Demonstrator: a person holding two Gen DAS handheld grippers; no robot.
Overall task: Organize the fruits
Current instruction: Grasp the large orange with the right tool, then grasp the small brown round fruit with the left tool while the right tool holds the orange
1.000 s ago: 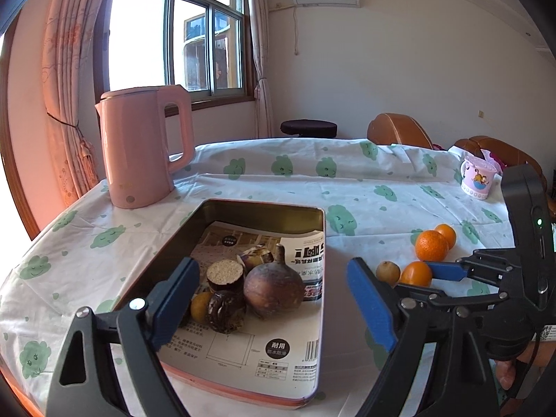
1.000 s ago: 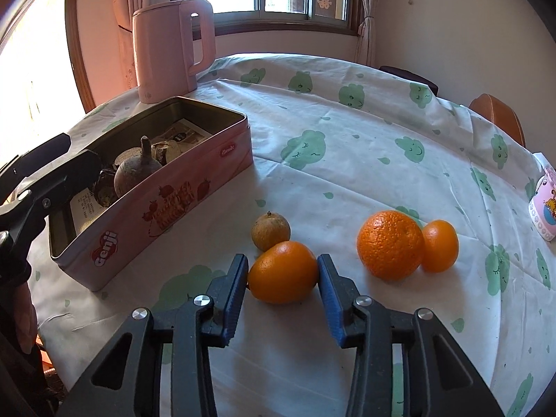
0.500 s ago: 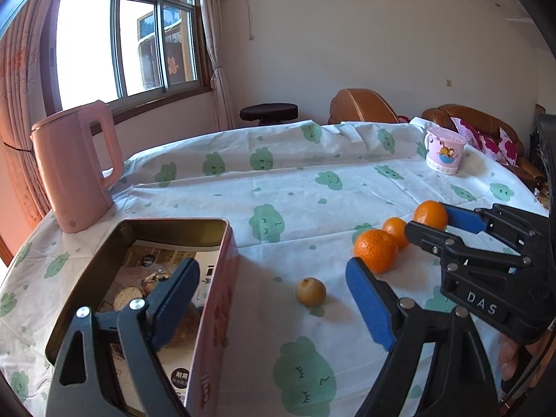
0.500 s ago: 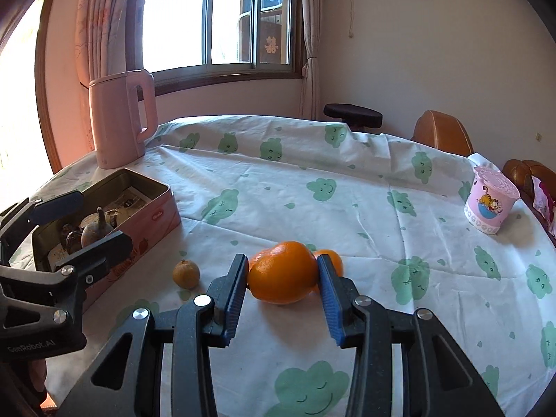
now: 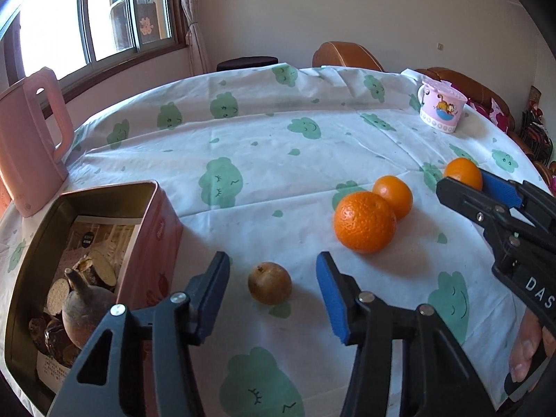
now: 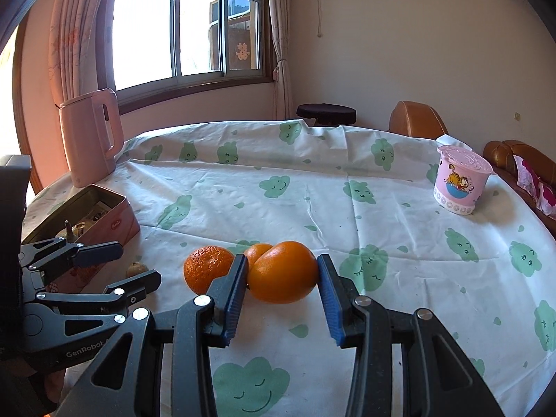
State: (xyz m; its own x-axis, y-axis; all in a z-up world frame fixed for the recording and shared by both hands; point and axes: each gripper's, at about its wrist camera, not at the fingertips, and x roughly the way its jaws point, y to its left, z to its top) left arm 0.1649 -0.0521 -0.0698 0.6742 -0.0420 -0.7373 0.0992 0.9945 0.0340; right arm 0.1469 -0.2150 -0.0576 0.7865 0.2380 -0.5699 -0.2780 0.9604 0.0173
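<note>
Our left gripper (image 5: 271, 299) is closing with the small brown fruit (image 5: 269, 287) between its jaws, untouched, just ahead on the cloth; the tin (image 5: 153, 208) lies to its left. Our right gripper (image 6: 282, 292) holds an orange (image 6: 282, 271).

Left gripper (image 5: 272, 293) jaws closing around small brown fruit (image 5: 269, 287), pads apart from it; pink tin (image 5: 158, 222) beside.

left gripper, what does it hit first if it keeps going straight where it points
Most likely the small brown fruit. It lies on the tablecloth just ahead of the left gripper, in line with the gap between its closing jaws, which do not touch it yet. Depth is hard to judge, so it might meet the cloth first.
</note>
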